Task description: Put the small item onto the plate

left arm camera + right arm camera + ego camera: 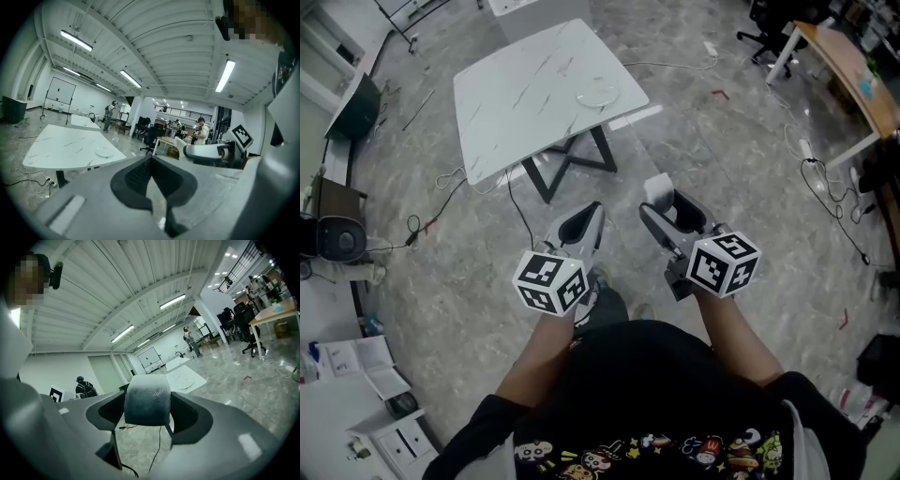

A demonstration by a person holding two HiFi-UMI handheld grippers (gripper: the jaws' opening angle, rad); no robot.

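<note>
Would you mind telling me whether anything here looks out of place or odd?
Nothing looks spilled or damaged. The plate lies flat on the table, and the small item sits squarely in the right gripper. The only untidy thing is the loose cables trailing over the floor by the table.

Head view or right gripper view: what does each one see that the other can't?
Only the head view shows the person's arms and the cube on the right gripper. Only the right gripper view shows the ceiling lights and people standing far off. Both show the white table with the plate on it, and the right gripper's fingers shut on the item.
</note>
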